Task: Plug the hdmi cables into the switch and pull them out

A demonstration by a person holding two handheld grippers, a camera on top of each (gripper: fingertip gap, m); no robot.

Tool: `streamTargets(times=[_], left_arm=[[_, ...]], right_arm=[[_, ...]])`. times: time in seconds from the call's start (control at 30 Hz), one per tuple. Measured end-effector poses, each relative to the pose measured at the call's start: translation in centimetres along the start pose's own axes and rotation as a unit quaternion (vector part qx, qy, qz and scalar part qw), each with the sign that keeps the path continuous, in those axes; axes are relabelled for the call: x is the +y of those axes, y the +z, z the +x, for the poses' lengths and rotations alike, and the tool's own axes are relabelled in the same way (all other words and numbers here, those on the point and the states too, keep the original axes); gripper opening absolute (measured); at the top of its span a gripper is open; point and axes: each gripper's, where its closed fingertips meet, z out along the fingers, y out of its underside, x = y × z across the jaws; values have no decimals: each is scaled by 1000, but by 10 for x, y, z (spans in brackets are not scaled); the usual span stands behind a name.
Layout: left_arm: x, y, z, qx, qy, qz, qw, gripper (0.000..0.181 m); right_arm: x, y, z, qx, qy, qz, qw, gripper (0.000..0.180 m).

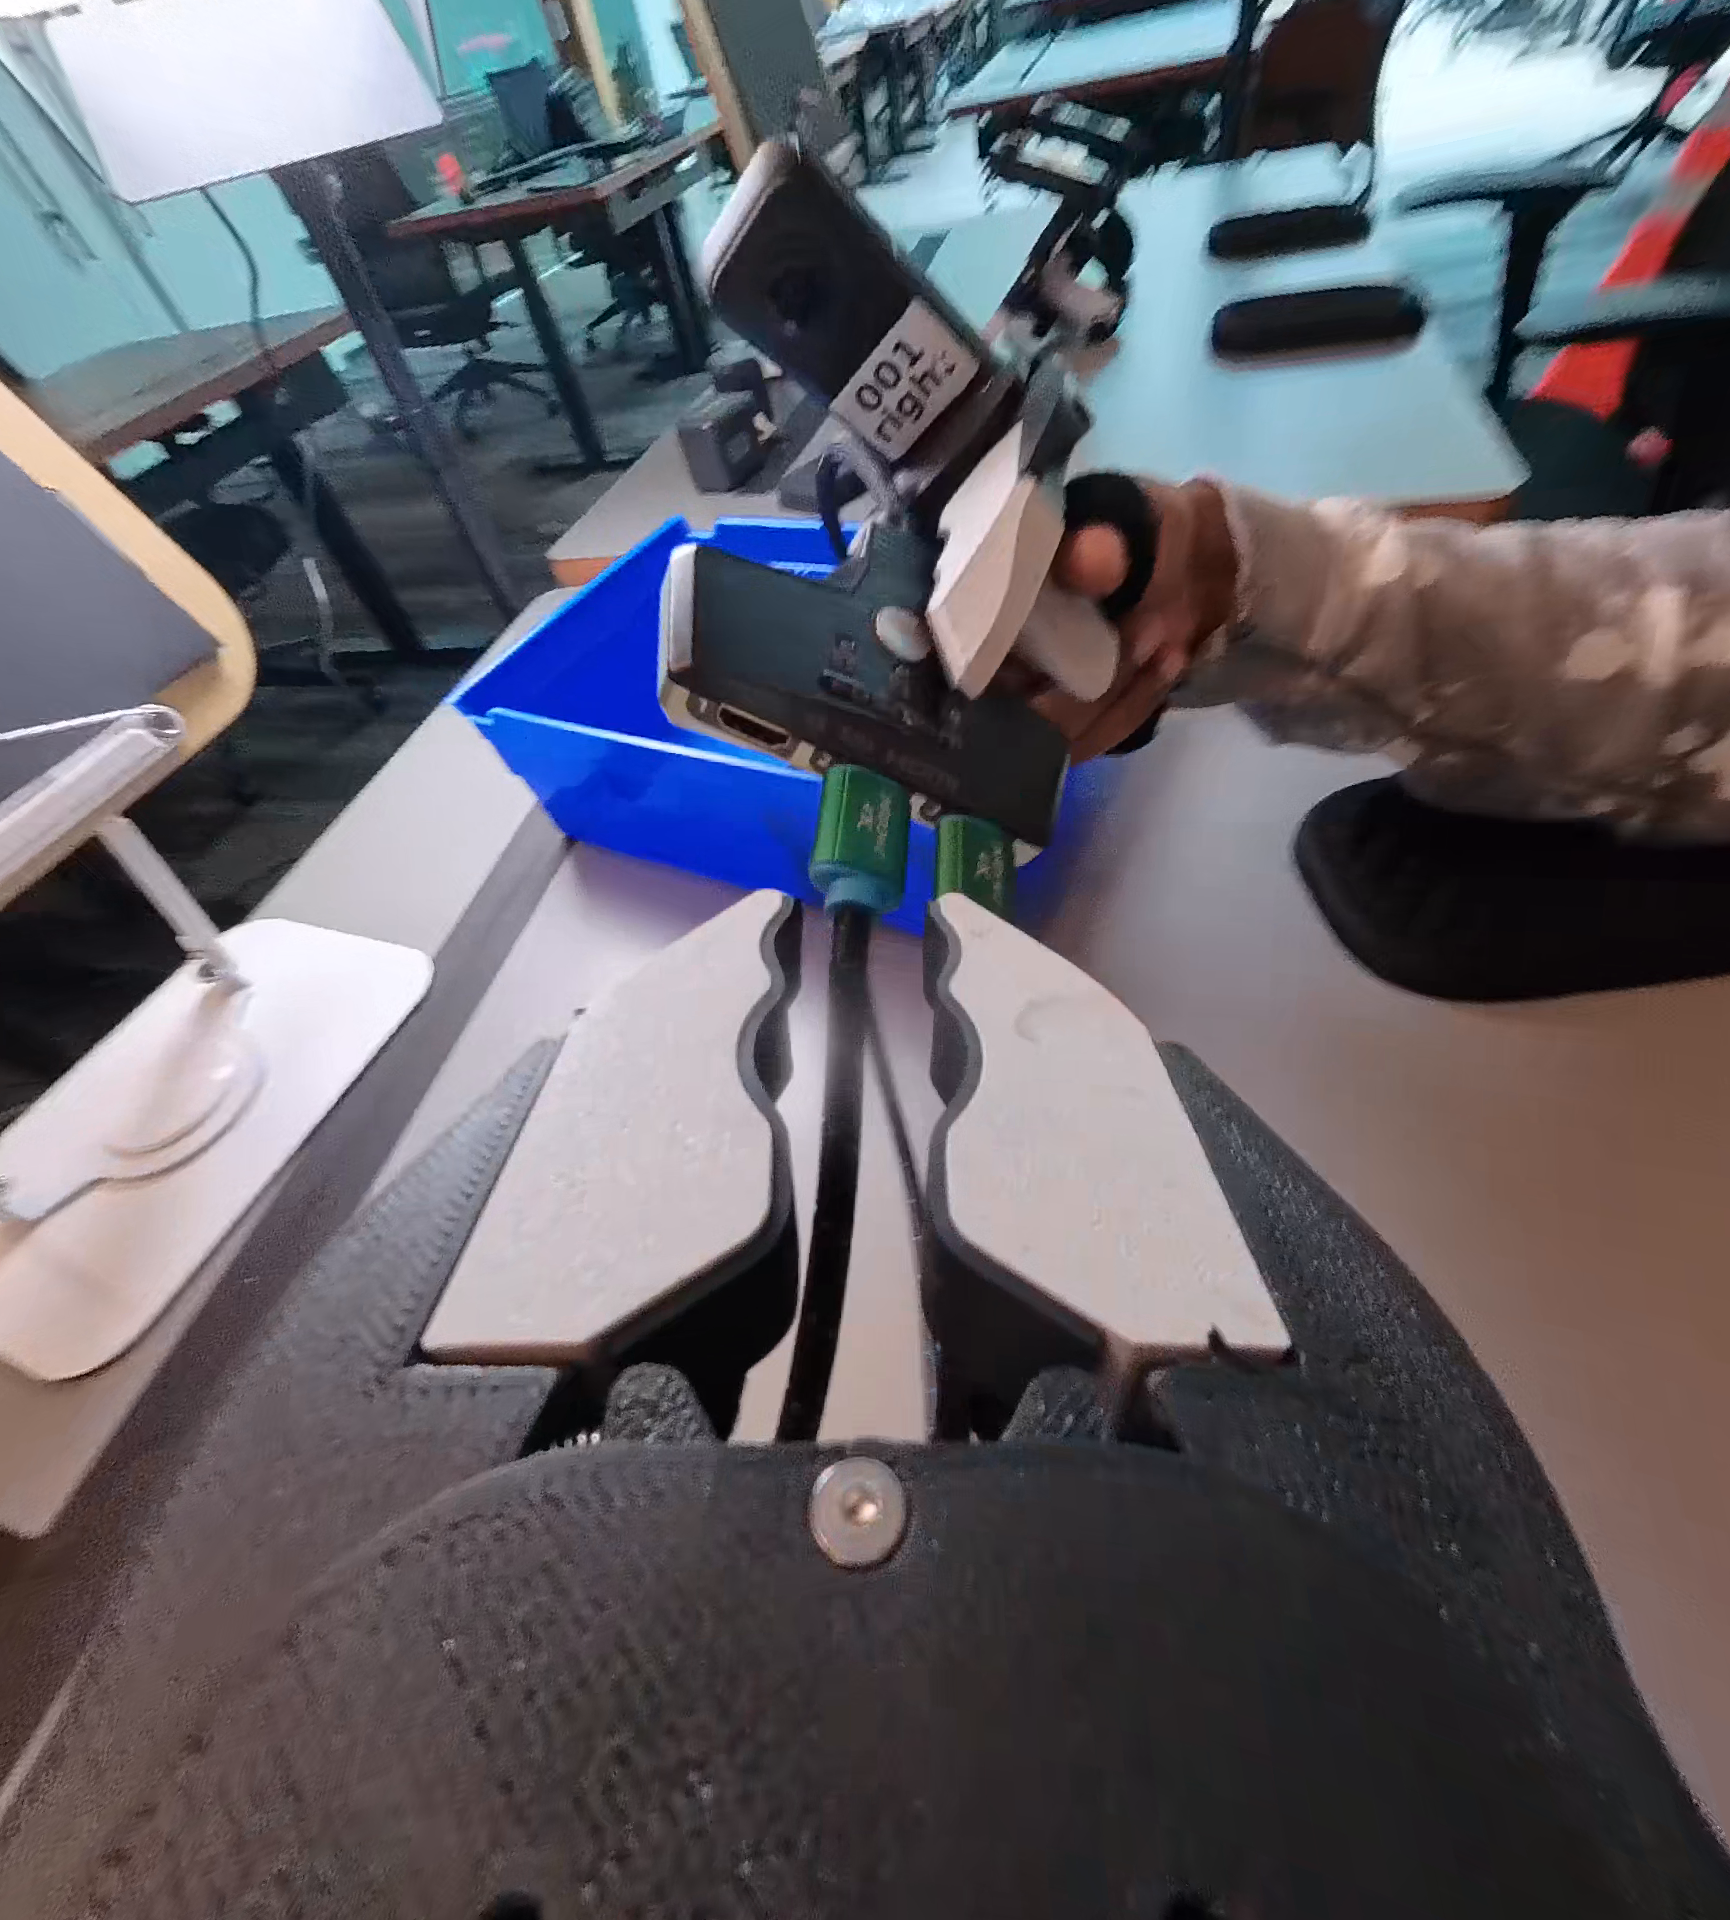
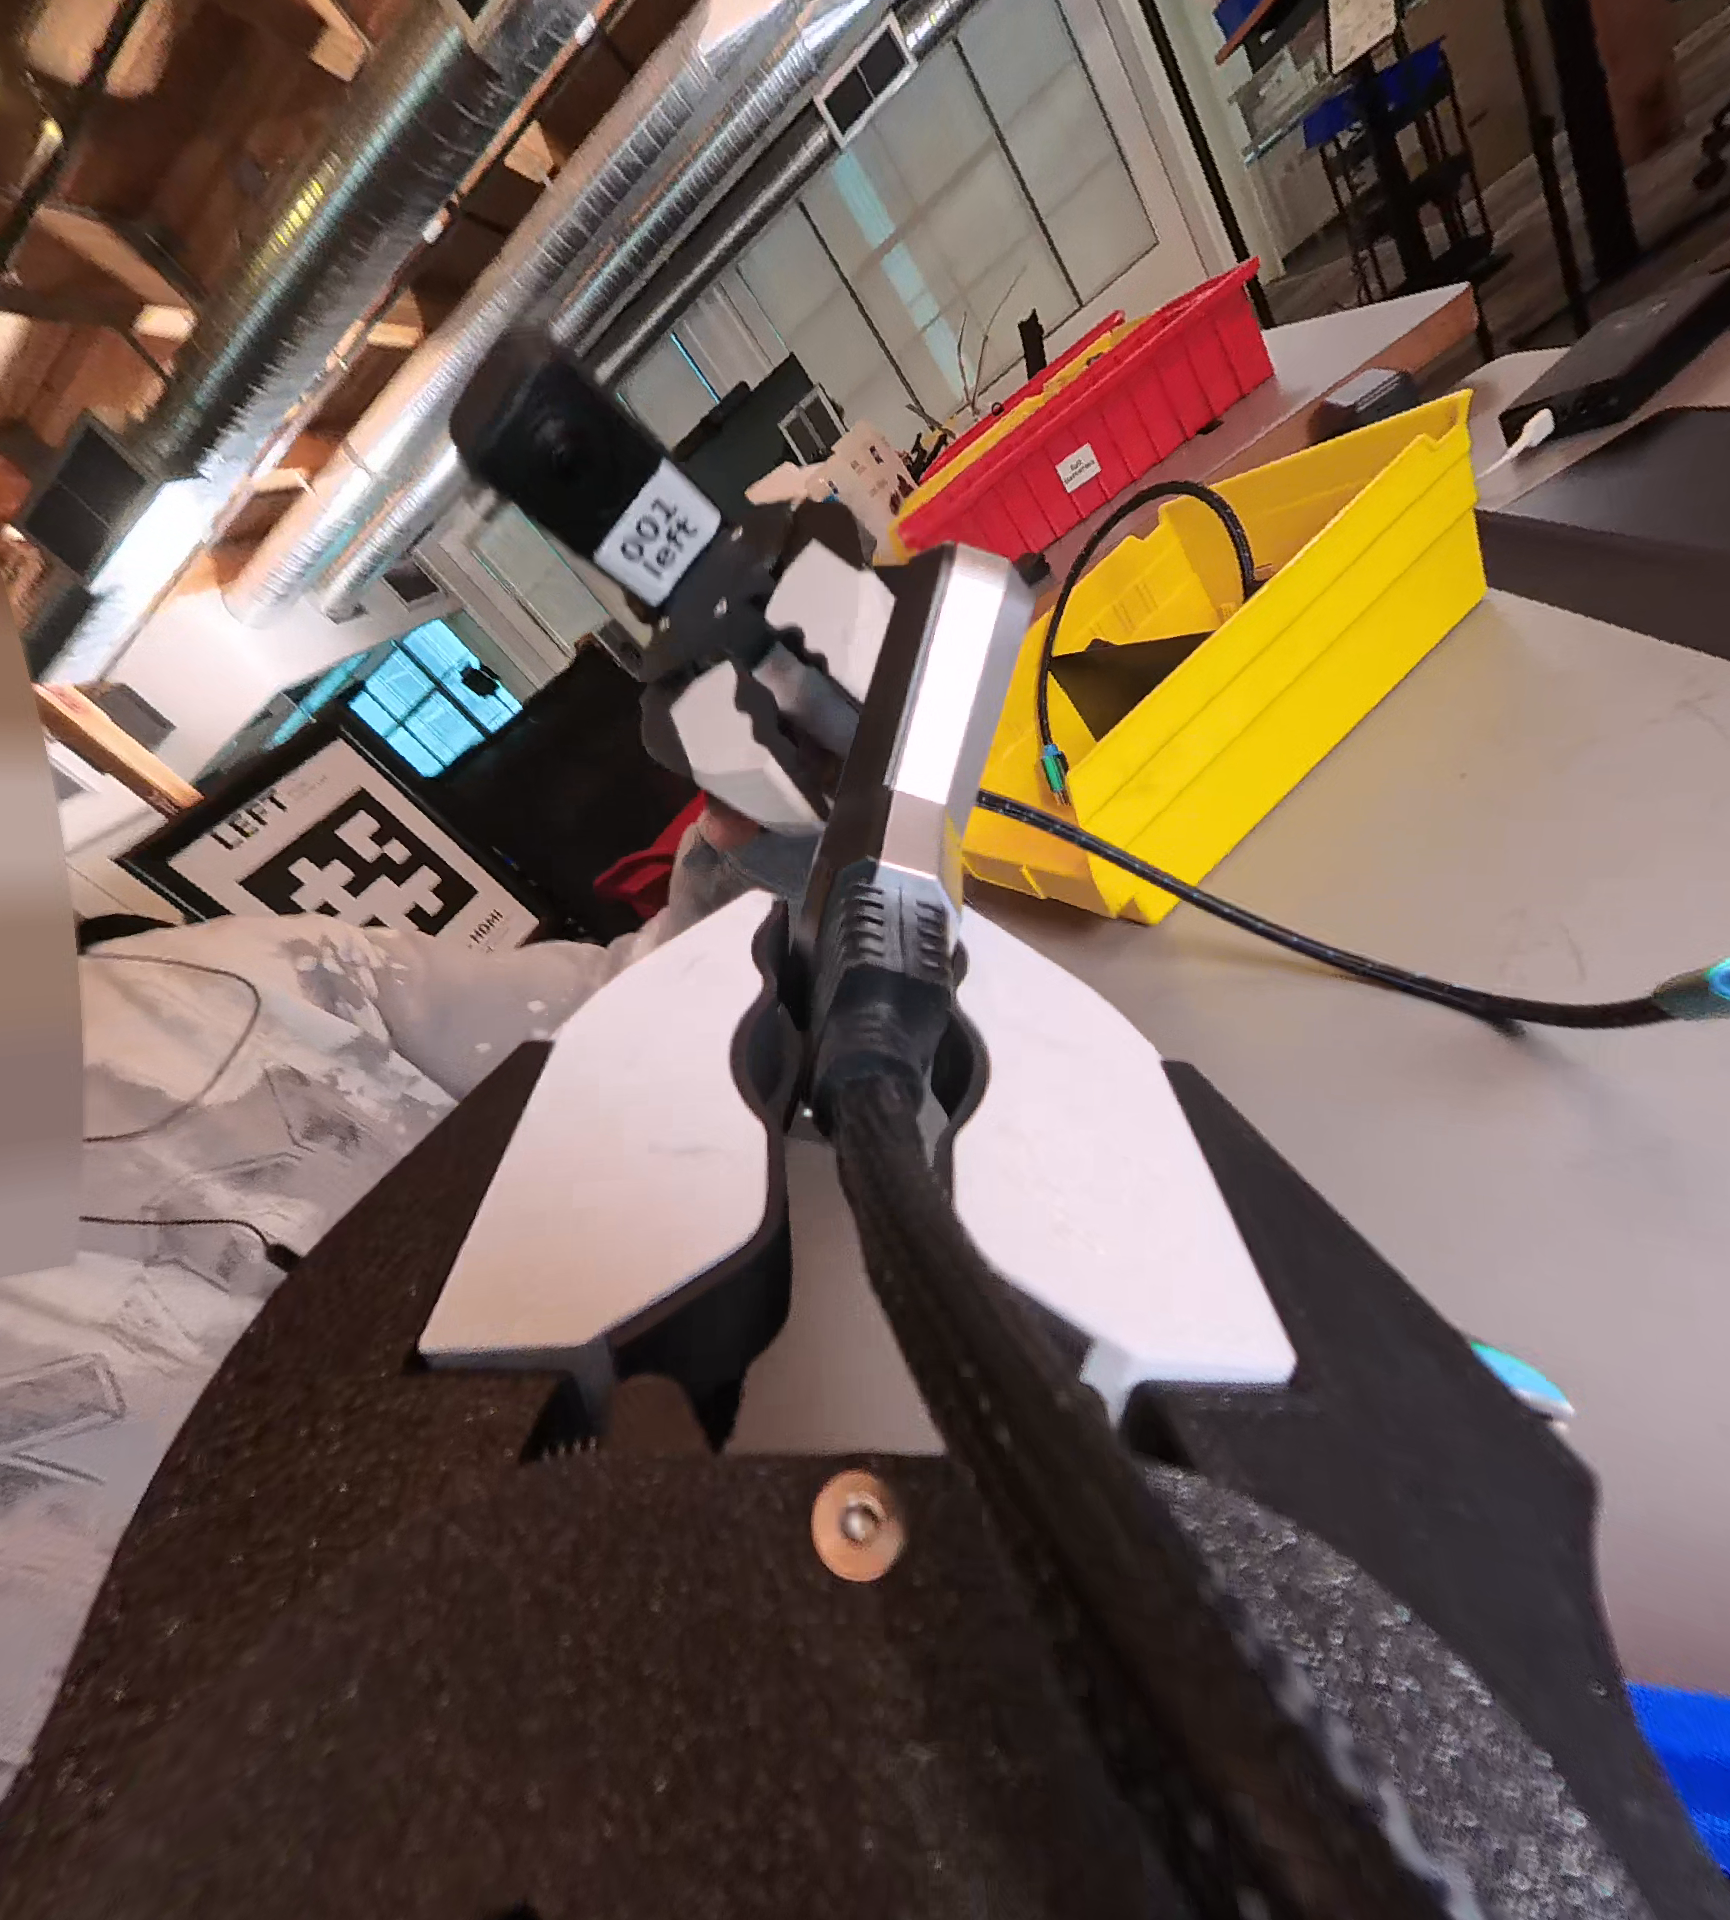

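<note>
Though left gripper (image 1: 861, 920) apart around hdmi cable (image 1: 833, 1101), right gripper (image 2: 866, 930) tight on switch (image 2: 954, 665); yellow bin (image 2: 1308, 655) in right view only.

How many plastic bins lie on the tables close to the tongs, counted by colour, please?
Blue bin: 1
Yellow bin: 1
Red bin: 1
Total: 3
</note>
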Motion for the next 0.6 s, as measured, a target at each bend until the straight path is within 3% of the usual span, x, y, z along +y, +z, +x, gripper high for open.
streamTargets(times=[0.03,0.23,0.4,0.47,0.53,0.6], left_arm=[[-2,-4,2,17,-22,8,1000,23],[-1,-5,17,92,-86,5,992,42],[-9,0,55,190,-104,4,976,51],[-5,6,74,220,-75,-23,972,48],[0,15,70,174,-31,-41,983,29],[-9,12,68,175,-40,-24,984,28]], right_arm=[[3,1,-1,2,-10,-12,1000,24],[27,8,-25,5,-91,-115,989,25],[60,9,-39,51,-192,-249,948,24],[62,11,-41,83,-213,-275,934,23],[57,12,-44,107,-232,-280,925,24],[40,13,-48,135,-236,-257,927,29]])
